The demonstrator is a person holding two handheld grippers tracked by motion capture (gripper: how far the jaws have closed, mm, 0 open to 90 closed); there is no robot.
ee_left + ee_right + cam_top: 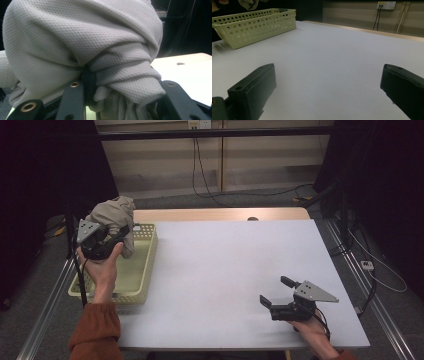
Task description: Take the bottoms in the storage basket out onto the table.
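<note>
White table [225,270] in a dark room, pale wall behind.
At the upper left we see the left gripper [120,234] clamped on a bunched grey cloth [116,216] above the yellow basket [145,251]; the right gripper [274,292] stands wide.

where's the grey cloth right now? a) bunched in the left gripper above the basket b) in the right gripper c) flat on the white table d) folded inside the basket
a: the grey cloth hangs bunched from the shut left gripper over the yellow basket.
</note>
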